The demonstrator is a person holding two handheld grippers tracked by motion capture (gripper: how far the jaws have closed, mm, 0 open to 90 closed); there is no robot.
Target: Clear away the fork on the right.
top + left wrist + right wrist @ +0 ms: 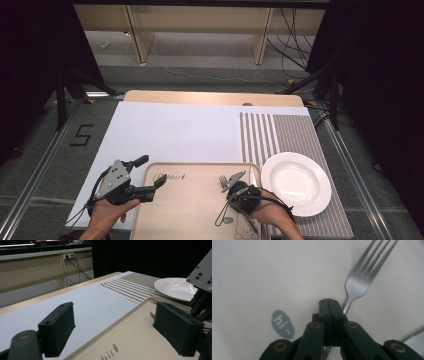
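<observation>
Right gripper (329,301): my jaws are pressed together flat, and the fork (362,277) neck runs just past their right edge; from the gripper's own view I cannot tell for certain whether the handle is pinched or only lying beside my tips.
Fork: on the tray (190,210), tines pointing away from my fingertips, handle passing under my knuckles.
Knife (415,340): a blade edge lies low to the right of my jaws, apart from the fork.
Left gripper (117,327): my jaws stand wide apart with nothing between them, hovering over the tray's near left rim.
Plate (295,182): empty, on the striped mat (280,135), off to the right of my right fingers.
Done: I judge the fork is reached.
Left: lifting it and laying it by the plate, then the knife.
</observation>
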